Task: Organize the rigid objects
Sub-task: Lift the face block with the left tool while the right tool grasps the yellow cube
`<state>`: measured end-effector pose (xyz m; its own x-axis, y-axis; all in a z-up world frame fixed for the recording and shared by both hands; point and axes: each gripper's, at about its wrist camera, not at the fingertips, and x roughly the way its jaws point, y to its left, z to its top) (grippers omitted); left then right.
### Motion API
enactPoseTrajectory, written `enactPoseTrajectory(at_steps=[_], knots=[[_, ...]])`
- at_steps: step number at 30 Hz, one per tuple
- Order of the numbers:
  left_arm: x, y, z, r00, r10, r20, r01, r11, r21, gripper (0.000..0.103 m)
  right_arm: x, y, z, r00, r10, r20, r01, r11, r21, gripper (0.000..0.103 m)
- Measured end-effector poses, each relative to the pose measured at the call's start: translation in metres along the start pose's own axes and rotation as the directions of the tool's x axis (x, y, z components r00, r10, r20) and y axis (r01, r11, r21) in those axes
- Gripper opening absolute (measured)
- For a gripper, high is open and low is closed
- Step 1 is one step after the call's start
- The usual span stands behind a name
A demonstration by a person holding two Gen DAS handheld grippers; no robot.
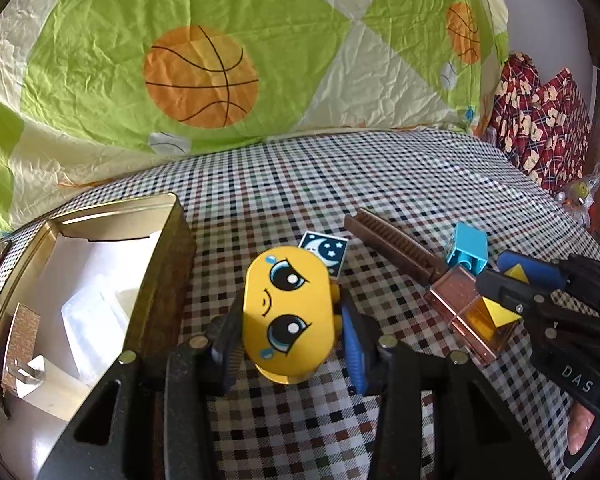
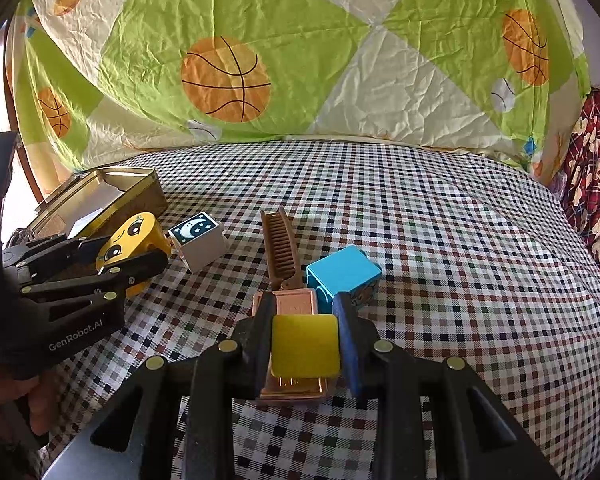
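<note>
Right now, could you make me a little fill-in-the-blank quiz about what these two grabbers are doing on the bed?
1. The left gripper has its fingers around a ____ toy with a cartoon face.
2. The right gripper is shut on a yellow block above a copper-coloured case.
3. The brown ____ lies between the moon cube and the blue block.

Missing: yellow; comb

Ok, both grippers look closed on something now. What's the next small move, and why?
Probably lift the left gripper with the yellow cartoon-face block and carry it over the open metal tin beside it. Its fingers flank the block closely, and the tin is the nearest container. The right gripper can hold its small yellow block meanwhile.
</note>
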<state>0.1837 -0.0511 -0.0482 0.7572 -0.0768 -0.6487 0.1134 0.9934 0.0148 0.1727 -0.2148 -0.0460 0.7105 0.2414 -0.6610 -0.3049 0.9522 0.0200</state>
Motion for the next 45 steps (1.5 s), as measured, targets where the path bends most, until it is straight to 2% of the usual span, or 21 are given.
enactPoseTrajectory(at_steps=[5,11,12,13,16,26,27,29,30,31,35,36,37,38,45], knots=[[-0.013,0.002,0.000,0.996,0.028,0.079,-0.027,1.000,-0.011,0.041,-0.003,-0.001,0.000,1.000,0.003,0.023,-0.003,1.000,0.001,0.032],[-0.034,0.001,-0.003,0.979,0.082,0.187,-0.079,0.997,-0.020,0.041,-0.011,0.000,-0.001,0.998,0.010,0.062,-0.010,1.000,0.001,0.032],[-0.037,0.002,-0.003,0.975,0.090,0.204,-0.086,0.996,-0.026,0.041,-0.012,0.001,-0.001,0.998,0.013,0.069,-0.013,1.000,-0.001,0.030],[-0.039,0.002,-0.004,0.971,0.097,0.220,-0.092,0.995,-0.032,0.041,-0.013,0.001,-0.001,0.997,0.012,0.076,-0.012,1.000,-0.001,0.019],[-0.047,0.005,-0.007,0.959,0.111,0.261,-0.101,0.994,-0.052,0.041,-0.016,0.000,-0.002,0.995,0.011,0.094,-0.011,1.000,0.001,0.018],[-0.058,0.009,-0.010,0.946,0.123,0.301,-0.107,0.992,-0.071,0.041,-0.013,-0.003,-0.001,0.996,0.024,0.081,-0.026,0.999,0.022,0.018],[-0.058,0.010,-0.010,0.945,0.122,0.303,-0.105,0.992,-0.073,0.041,-0.011,-0.003,-0.001,0.997,0.024,0.071,-0.025,0.999,0.020,0.022],[-0.060,0.011,-0.011,0.944,0.122,0.308,-0.102,0.992,-0.080,0.041,-0.008,-0.001,0.000,0.998,0.013,0.054,-0.014,1.000,0.016,0.044],[-0.060,0.012,-0.011,0.944,0.118,0.309,-0.098,0.992,-0.081,0.041,-0.005,0.001,0.000,0.999,0.002,0.041,-0.003,1.000,0.009,0.060],[-0.060,0.012,-0.011,0.944,0.114,0.308,-0.093,0.992,-0.080,0.041,-0.003,0.002,0.000,1.000,0.003,0.030,-0.003,1.000,-0.001,0.063],[-0.061,0.011,-0.012,0.944,0.109,0.312,-0.090,0.993,-0.075,0.041,0.006,0.013,0.000,1.000,-0.017,-0.020,0.016,0.998,-0.058,0.063],[-0.062,0.010,-0.012,0.943,0.107,0.314,-0.089,0.993,-0.073,0.041,0.007,0.015,-0.001,0.999,-0.019,-0.026,0.018,0.997,-0.069,0.058],[-0.062,0.010,-0.012,0.943,0.106,0.315,-0.088,0.994,-0.073,0.041,0.007,0.016,-0.001,0.999,-0.026,-0.029,0.023,0.997,-0.079,0.038],[-0.063,0.011,-0.013,0.943,0.104,0.316,-0.085,0.994,-0.073,0.041,0.008,0.017,-0.001,0.999,-0.031,-0.033,0.028,0.996,-0.086,0.031],[-0.065,0.011,-0.013,0.941,0.100,0.322,-0.079,0.994,-0.079,0.042,0.003,0.023,-0.002,1.000,-0.021,-0.010,0.019,0.992,-0.123,0.031]])
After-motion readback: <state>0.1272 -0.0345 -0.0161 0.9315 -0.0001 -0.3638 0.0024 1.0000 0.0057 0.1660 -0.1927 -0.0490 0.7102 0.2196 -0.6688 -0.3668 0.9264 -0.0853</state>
